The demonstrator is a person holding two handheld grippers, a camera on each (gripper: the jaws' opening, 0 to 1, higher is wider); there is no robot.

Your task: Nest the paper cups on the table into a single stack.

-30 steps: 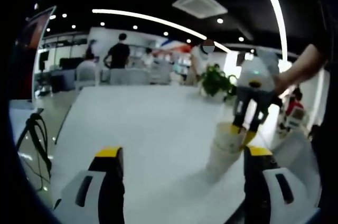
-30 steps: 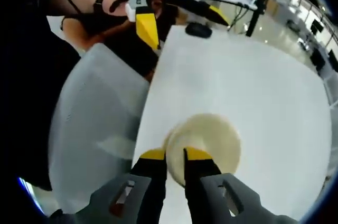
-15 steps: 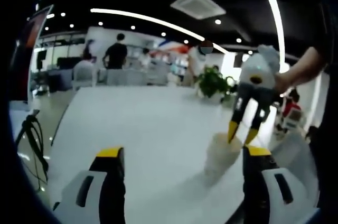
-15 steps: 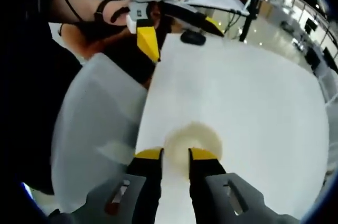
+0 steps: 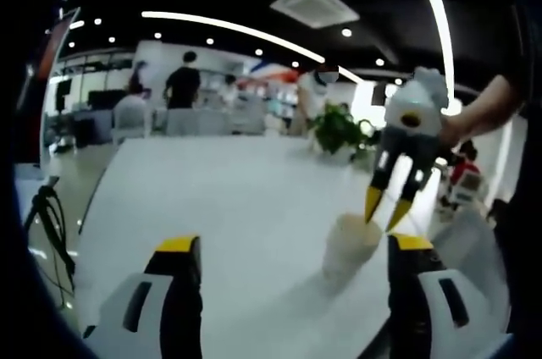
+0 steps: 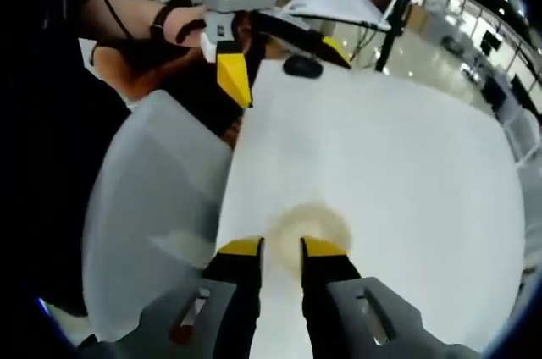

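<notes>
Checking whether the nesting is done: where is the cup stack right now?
The cup stack stands on the white table, right of centre in the left gripper view, just below the right tool, whose tips are clear of its rim.

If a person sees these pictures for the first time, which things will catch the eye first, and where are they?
The eye goes first to the stack of pale paper cups standing alone on the wide white table, near its right side in the left gripper view. Just above it hangs the right gripper, yellow-tipped jaws slightly parted and empty. In the right gripper view the left gripper, wide open, hovers over the table's far edge.
</notes>
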